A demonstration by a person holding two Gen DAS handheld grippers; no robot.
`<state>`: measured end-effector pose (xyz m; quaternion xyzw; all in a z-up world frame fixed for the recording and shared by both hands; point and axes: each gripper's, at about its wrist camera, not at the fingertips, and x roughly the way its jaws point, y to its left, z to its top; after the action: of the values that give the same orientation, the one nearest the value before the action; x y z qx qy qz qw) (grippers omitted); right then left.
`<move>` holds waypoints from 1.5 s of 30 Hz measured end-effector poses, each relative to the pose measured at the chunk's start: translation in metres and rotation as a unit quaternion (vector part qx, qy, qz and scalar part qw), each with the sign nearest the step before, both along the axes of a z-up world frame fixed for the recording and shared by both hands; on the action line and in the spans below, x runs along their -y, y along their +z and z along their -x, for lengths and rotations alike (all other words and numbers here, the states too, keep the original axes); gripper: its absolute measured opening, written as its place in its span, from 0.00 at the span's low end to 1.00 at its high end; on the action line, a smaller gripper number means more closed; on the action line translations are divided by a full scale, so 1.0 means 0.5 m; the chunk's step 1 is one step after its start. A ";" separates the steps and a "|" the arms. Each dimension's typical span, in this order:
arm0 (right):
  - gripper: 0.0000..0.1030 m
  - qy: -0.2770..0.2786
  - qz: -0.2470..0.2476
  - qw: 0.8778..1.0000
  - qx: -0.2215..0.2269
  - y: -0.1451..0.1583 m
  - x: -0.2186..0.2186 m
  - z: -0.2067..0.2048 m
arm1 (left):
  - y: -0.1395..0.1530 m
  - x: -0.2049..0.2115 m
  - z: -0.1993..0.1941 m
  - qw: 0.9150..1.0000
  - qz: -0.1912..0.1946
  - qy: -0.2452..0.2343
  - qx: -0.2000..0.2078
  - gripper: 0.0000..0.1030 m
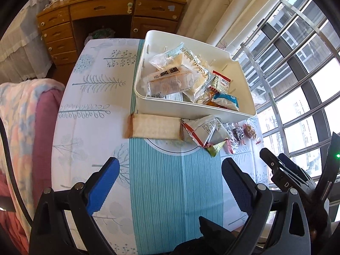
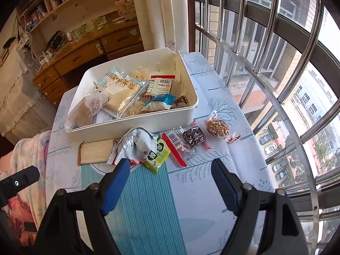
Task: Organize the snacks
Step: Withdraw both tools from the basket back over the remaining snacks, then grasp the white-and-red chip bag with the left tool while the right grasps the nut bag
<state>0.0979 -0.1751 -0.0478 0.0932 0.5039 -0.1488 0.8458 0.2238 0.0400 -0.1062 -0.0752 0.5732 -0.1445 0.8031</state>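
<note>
While both claws hang above the near part of the surface (image 2: 212,131), neither touches anything. Left claw (image 1: 170,178) wide open, blue pads well apart, nothing between them, only striped cloth below. Right claw (image 2: 170,176) wide open too, empty, its left pad just in front of the crumpled white wrapper (image 2: 136,144). White bin (image 2: 184,110) sits toward the far edge, already filled with packets. Loose snacks lie in a row along the bin's near wall: flat beige bar (image 2: 95,153), green packet (image 2: 158,155), red-edged packet (image 2: 176,148), dark foil piece (image 2: 194,137), nut cluster bag (image 2: 217,127) nearest the window-side edge.
</note>
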 end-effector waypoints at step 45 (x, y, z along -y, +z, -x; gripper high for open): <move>0.75 0.190 0.101 0.977 -0.008 -0.228 0.246 -0.078 | -0.277 0.225 -0.091 0.960 0.129 0.197 -0.150 0.94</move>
<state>0.1371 -0.2981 -0.1617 -0.0908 0.5015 -0.0363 0.8596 0.2692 -0.0727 -0.2445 -0.3102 0.6375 -0.0434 0.7039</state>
